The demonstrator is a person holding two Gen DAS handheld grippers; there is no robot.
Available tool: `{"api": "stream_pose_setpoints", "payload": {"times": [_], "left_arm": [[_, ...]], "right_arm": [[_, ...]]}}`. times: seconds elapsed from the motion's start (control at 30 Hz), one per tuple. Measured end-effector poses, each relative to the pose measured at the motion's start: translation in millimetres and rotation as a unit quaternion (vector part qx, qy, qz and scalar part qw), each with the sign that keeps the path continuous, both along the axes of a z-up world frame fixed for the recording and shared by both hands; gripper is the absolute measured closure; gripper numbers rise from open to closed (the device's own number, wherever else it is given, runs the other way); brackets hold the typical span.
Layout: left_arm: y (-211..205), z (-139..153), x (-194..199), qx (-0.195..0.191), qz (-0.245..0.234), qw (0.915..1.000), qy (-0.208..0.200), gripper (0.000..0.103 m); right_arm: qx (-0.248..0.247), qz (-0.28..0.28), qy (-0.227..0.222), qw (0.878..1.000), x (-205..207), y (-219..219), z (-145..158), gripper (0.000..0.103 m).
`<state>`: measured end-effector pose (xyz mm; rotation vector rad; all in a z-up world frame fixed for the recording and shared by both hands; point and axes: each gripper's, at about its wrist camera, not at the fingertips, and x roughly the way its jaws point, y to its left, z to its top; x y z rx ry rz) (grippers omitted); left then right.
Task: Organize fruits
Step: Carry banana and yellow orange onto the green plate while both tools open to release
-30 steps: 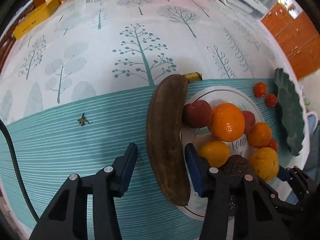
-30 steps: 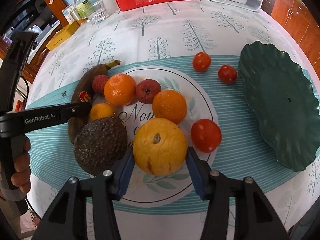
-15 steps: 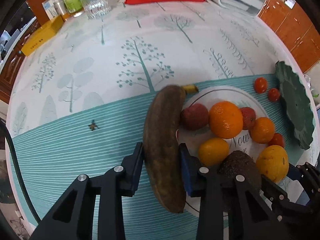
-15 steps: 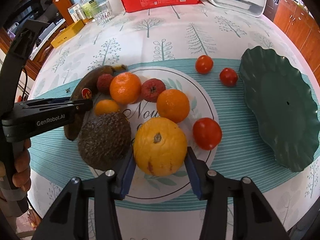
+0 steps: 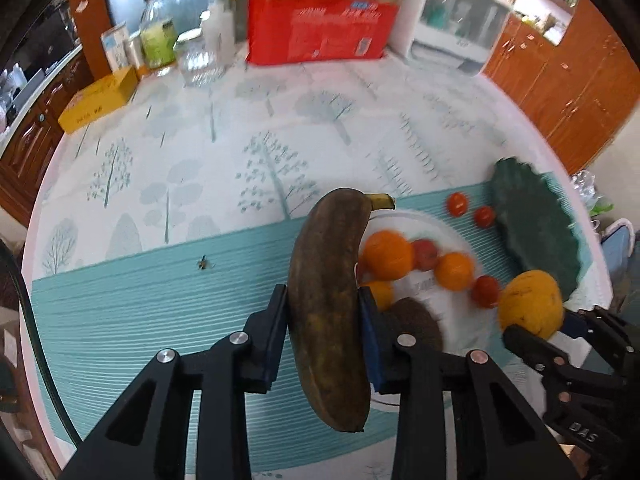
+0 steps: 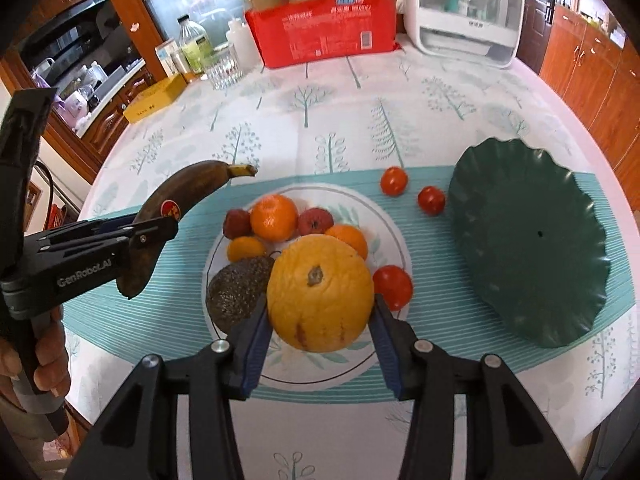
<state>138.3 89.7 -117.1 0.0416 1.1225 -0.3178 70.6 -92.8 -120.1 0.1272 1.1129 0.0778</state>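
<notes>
My left gripper [image 5: 322,334] is shut on a dark overripe banana [image 5: 330,300] and holds it above the tablecloth; it also shows in the right wrist view [image 6: 176,208]. My right gripper [image 6: 318,330] is shut on a big yellow-orange citrus [image 6: 320,294], lifted above the white printed circle [image 6: 384,216]. On the circle lie an avocado [image 6: 236,292], oranges [image 6: 274,216], small red fruits [image 6: 316,220] and a tomato [image 6: 394,286]. An empty green wavy plate [image 6: 532,240] sits at the right.
Two tomatoes [image 6: 394,181] lie on the cloth between the circle and the green plate. At the table's back stand a red package [image 6: 326,36], a white appliance [image 6: 464,12], glasses and bottles [image 6: 200,52] and a yellow box [image 6: 156,100].
Both grippers have risen. The left closed on the banana and lifted it off the table. The right lifted the yellow citrus off the circle.
</notes>
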Motion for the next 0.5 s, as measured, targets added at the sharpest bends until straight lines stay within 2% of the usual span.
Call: {"api": "stream_pose_setpoints", "payload": {"times": [0.13, 0.3, 0.4, 0.5], "left_arm": [[-24.1, 32.2, -8.0, -0.021, -0.026, 0.9989, -0.031, 0.071], [-78.3, 64.5, -16.3, -0.048, -0.066, 0.9951, -0.057, 0.071], [-117.3, 69.5, -19.7, -0.053, -0.08, 0.9935, -0.061, 0.071], [-158.7, 62.3, -17.0, -0.055, -0.083, 0.9938, -0.05, 0.071]], "right_arm": [[-0.003, -0.018, -0.015, 1.0, -6.3, -20.5, 16.7, 0.055], [-0.016, -0.05, -0.029, 0.998, -12.0, -67.8, 30.2, 0.055], [-0.022, -0.07, -0.028, 0.997, -11.8, -104.9, 31.4, 0.055], [-0.025, -0.076, -0.017, 0.997, -7.5, -143.8, 26.4, 0.055]]}}
